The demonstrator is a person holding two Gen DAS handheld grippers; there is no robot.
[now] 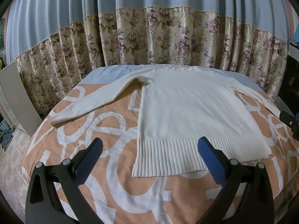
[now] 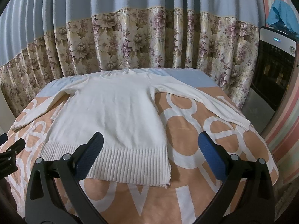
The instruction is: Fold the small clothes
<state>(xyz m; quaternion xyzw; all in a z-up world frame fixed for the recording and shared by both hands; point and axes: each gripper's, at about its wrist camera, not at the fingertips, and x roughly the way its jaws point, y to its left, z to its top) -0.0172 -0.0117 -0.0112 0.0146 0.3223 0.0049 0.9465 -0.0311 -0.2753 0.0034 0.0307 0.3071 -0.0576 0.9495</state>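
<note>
A cream knit sweater [image 1: 188,108] lies flat on the table, ribbed hem toward me, both sleeves spread out sideways. It also shows in the right wrist view [image 2: 114,112]. My left gripper [image 1: 149,150] is open and empty, hovering above the hem's left corner. My right gripper [image 2: 150,147] is open and empty, hovering above the hem's right corner. The left sleeve cuff [image 1: 61,115] lies at the table's left side. The right sleeve cuff [image 2: 243,124] reaches the table's right edge. The right gripper's body shows at the right edge of the left wrist view [image 1: 290,123].
The table wears an orange cloth with big white letters [image 1: 121,177] and a pale blue strip at the back. A blue and floral curtain [image 1: 149,37] hangs behind it. A dark appliance [image 2: 272,69] stands at the right. Tiled floor [image 1: 11,158] lies to the left.
</note>
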